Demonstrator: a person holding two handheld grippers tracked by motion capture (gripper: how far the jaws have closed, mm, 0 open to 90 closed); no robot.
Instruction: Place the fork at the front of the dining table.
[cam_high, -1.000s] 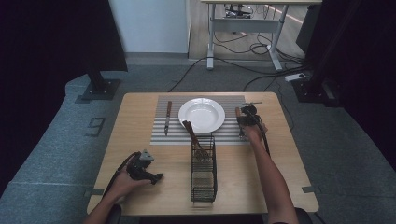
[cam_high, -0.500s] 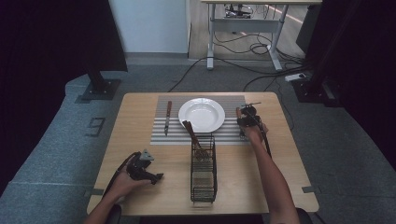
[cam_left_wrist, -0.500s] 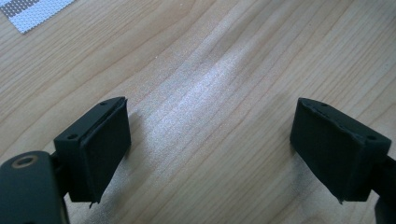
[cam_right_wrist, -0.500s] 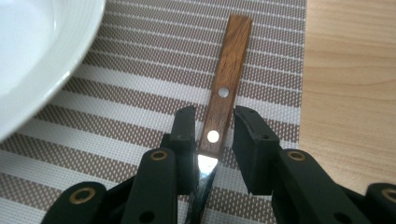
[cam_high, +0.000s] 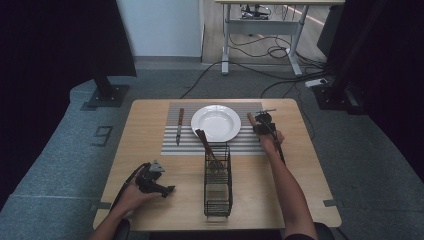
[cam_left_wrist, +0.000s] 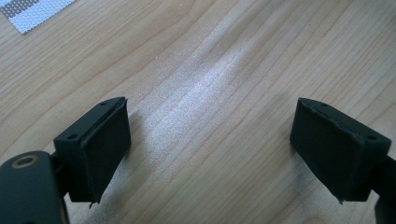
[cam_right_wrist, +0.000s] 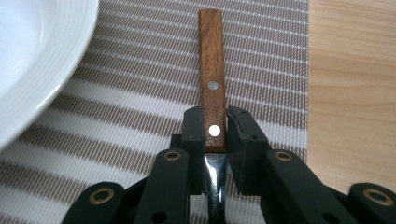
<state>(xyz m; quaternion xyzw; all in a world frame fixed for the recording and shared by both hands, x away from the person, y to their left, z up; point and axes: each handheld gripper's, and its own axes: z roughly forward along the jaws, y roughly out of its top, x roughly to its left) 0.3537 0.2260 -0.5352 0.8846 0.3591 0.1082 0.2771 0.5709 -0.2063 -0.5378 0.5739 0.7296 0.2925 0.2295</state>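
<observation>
1. The table (cam_high: 150, 125) carries a striped mat (cam_high: 172, 148) with a white plate (cam_high: 216, 123) on it.
2. A wire basket (cam_high: 218, 192) stands near you.
3. Your left gripper (cam_left_wrist: 210, 140) rests released over bare wood.
4. Your right gripper (cam_right_wrist: 215, 128) is clenched on a wooden-handled utensil (cam_right_wrist: 211, 60), just right of the plate.

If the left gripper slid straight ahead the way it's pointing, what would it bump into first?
Probably the black wire basket. The left gripper, jaws open, points across the bare wooden table toward it. Nothing lies between them, though the exact line is hard to judge.
</observation>
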